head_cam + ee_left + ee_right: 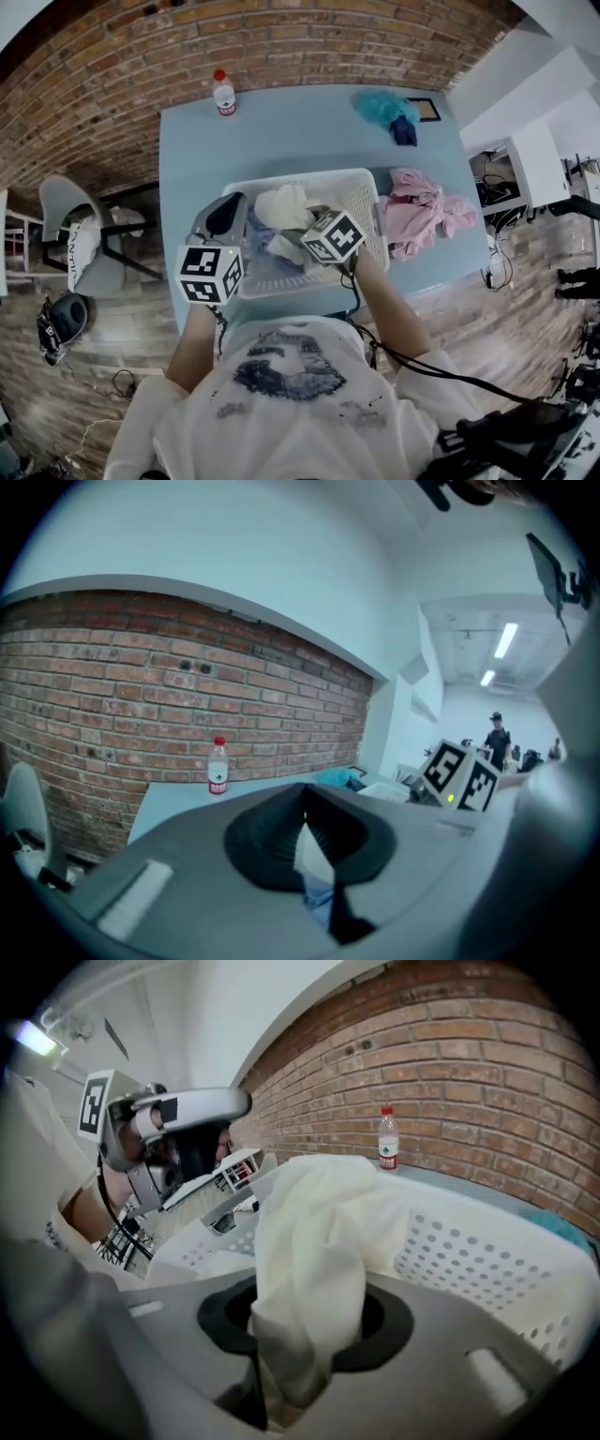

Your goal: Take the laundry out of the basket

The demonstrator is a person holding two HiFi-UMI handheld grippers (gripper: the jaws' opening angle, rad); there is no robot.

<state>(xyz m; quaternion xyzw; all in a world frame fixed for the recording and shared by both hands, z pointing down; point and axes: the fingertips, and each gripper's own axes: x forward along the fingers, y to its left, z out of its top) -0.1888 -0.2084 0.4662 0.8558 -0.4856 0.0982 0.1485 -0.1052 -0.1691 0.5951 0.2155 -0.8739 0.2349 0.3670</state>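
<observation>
Left gripper (305, 832): my fingers are pressed together with nothing in them, over the basket's left end.
Right gripper (302, 1330): my fingers are narrowly parted, clamped on a cream cloth (314, 1232) lifted above the basket.
Laundry basket (361, 202): white and perforated, at the tabletop's (281, 141) near edge, with more laundry inside.
Pink garment (422, 214): on the tabletop, against the basket's right side.
Water bottle (224, 94): upright at the far edge.

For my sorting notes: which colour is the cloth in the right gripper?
Cream white cloth; the right gripper view shows it best.
</observation>
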